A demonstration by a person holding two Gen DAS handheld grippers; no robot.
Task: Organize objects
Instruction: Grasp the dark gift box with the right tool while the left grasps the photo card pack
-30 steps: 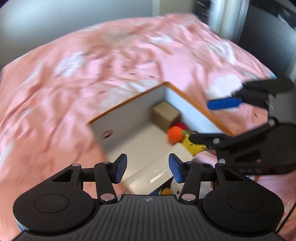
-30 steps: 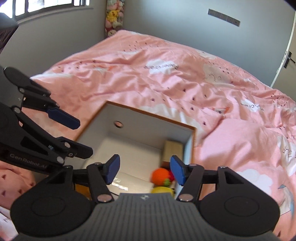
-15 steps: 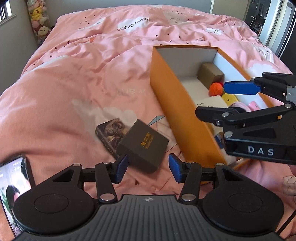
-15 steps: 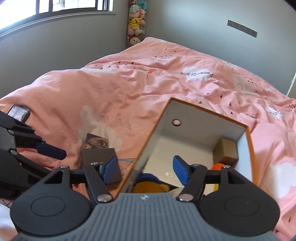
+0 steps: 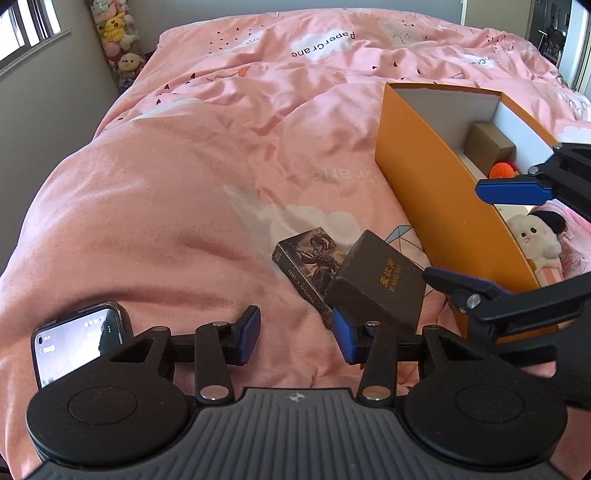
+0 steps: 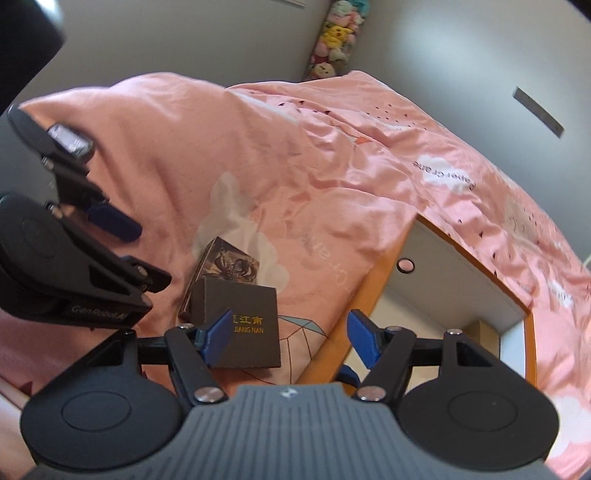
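A dark box with gold lettering (image 5: 380, 280) (image 6: 240, 325) lies on the pink duvet, leaning on a picture card box (image 5: 310, 258) (image 6: 229, 266). Both sit just left of the orange storage box (image 5: 436, 206) (image 6: 369, 288), which holds a brown carton (image 5: 487, 146), an orange knitted ball (image 5: 502, 170) and a white plush (image 5: 532, 236). My left gripper (image 5: 295, 336) (image 6: 135, 249) hovers short of the dark box; its jaws are closing with only duvet between them. My right gripper (image 6: 290, 341) (image 5: 480, 236) is open above the dark box's right edge and the orange wall, touching neither.
A phone with a lit screen (image 5: 81, 339) (image 6: 70, 142) lies on the duvet at the near left. Plush toys (image 5: 114, 33) are stacked in the far corner by the grey wall. The bed drops off along its left edge.
Both grippers swung left, away from the orange box's inside, and sank toward the two boxes on the duvet. The left jaws have narrowed. The right gripper rolled.
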